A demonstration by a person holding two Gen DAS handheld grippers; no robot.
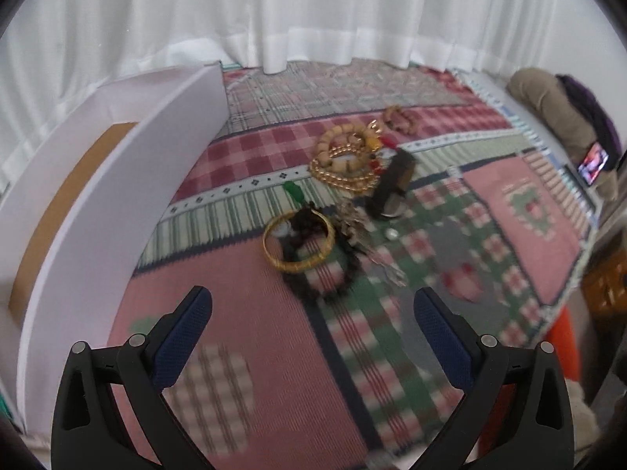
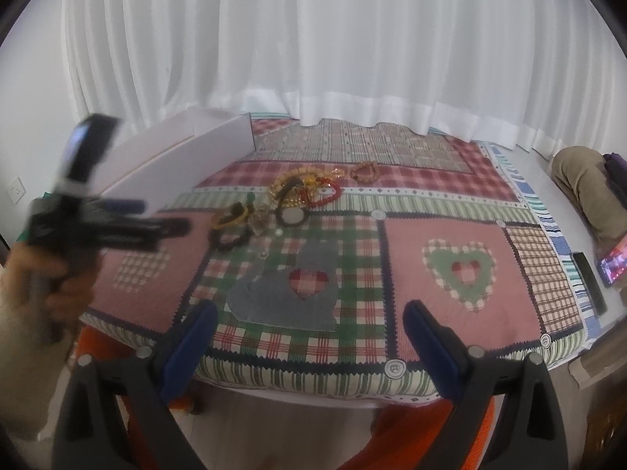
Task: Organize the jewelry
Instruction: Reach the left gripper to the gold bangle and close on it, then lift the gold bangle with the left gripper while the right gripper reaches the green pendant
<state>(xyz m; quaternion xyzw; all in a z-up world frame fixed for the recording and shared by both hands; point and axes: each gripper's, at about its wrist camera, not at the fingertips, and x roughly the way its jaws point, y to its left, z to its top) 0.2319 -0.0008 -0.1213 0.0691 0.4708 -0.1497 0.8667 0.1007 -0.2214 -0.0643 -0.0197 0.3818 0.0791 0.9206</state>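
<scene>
On the woven patchwork cloth (image 1: pixel 243 333), a smooth gold bangle (image 1: pixel 298 241) overlaps knobbly black beads (image 1: pixel 337 278); both grippers' jaws gape, released.

- The left gripper (image 1: pixel 312 305) has its jaws spread wide with nothing between the blue pads (image 1: pixel 180 346).
- The left hand (image 2: pixel 47 282) grips its handle, blurred.
- The right gripper (image 2: pixel 309 319) also has its jaws wide apart, holding nothing, level and pointing forward.
</scene>
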